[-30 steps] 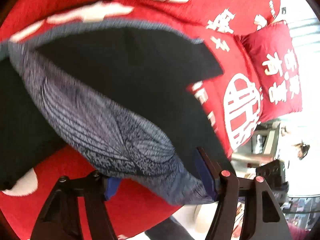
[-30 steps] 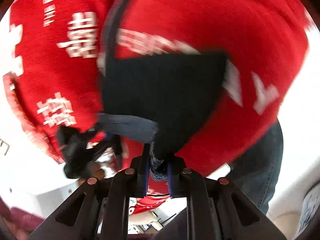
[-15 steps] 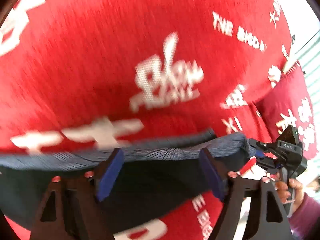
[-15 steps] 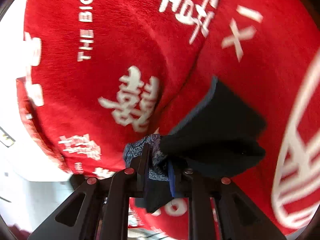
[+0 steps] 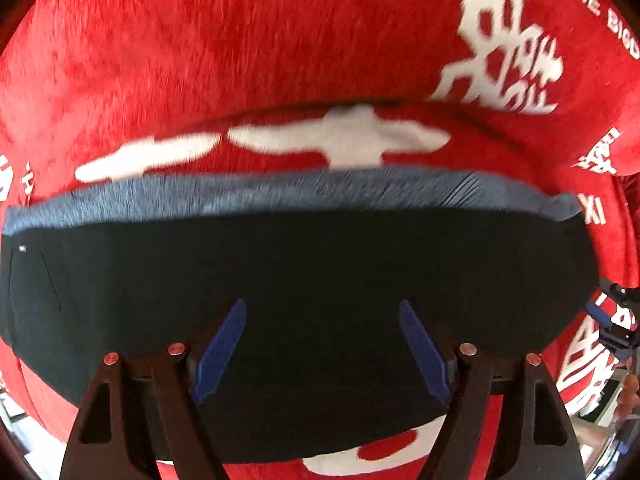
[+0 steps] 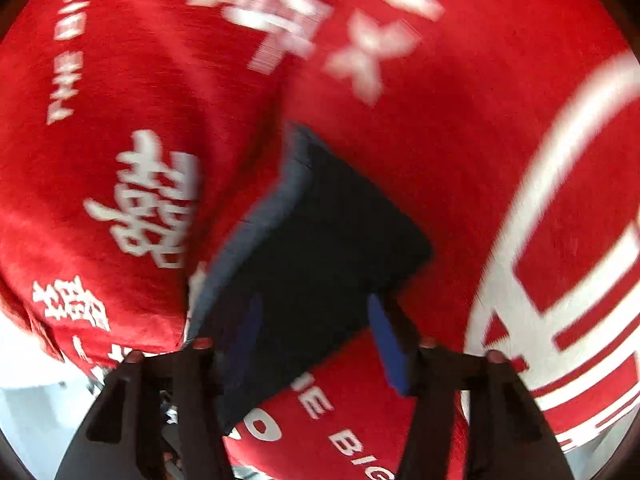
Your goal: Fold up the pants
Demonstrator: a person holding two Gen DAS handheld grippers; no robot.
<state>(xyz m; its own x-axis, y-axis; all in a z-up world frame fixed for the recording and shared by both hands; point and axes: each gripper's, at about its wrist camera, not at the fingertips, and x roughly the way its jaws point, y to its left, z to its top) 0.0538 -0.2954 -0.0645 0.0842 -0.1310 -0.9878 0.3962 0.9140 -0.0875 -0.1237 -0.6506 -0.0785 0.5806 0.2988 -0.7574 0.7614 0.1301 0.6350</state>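
Observation:
The pants (image 5: 304, 280) lie folded into a flat dark band on the red blanket (image 5: 200, 60), with a blue-grey strip along the far edge. My left gripper (image 5: 320, 344) hovers open above the band, its blue pads (image 5: 218, 352) apart and pressing nothing. In the right wrist view the pants (image 6: 320, 248) show one end of the fold. My right gripper (image 6: 318, 340) is over that end with its jaws opening; the cloth lies under and between the fingers, and the pads (image 6: 388, 348) are off it. The right gripper (image 5: 612, 320) also shows at the right edge of the left wrist view.
The red blanket (image 6: 460, 100) with white characters covers the whole surface and rises in a ridge (image 5: 360, 108) just behind the pants. Its edge drops off at the lower left (image 6: 48, 380) to a pale floor. A person's fingers (image 5: 628, 392) are at the right rim.
Both grippers have let go of the pants, which were held up and now lie flat and folded. The right jaws spread from pinching the edge. The left gripper moved over the dark band.

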